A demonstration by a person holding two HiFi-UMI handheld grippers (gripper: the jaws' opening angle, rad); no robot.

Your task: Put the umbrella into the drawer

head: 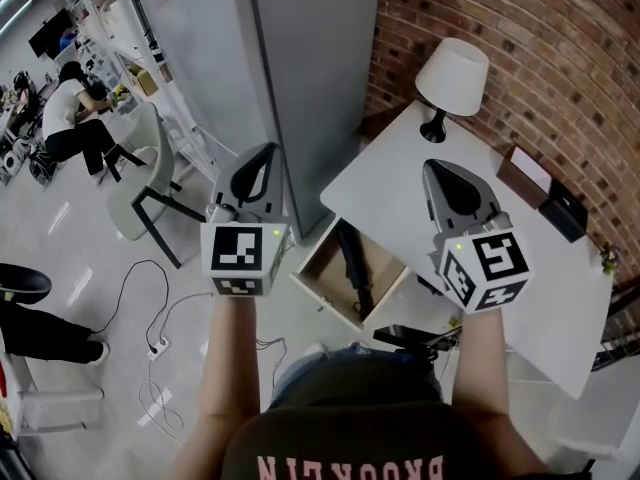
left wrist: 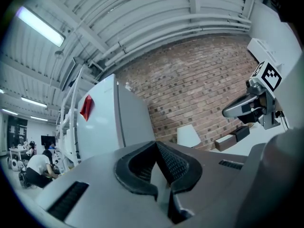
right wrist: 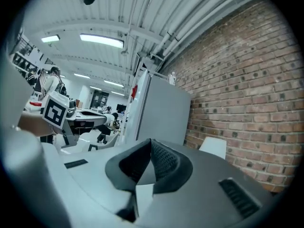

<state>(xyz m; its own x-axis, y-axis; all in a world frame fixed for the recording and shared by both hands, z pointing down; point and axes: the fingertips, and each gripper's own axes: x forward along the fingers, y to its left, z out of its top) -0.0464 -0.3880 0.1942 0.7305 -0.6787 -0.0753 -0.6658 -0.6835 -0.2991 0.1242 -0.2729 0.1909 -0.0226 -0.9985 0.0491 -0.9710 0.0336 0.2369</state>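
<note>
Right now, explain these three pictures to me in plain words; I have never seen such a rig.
A person holds a tool in each hand: the left hand-held gripper and the right hand-held gripper. The head view looks down from the person's head; the other two cameras ride on the grippers and look along their jaws. Both are shut and empty. Below, a black umbrella lies in the open drawer beside a white table with a lamp on it.

Umbrella (head: 355, 268) in the drawer (head: 318, 278) at the table's (head: 390, 168) near edge, lamp (head: 452, 76) on the table behind.
</note>
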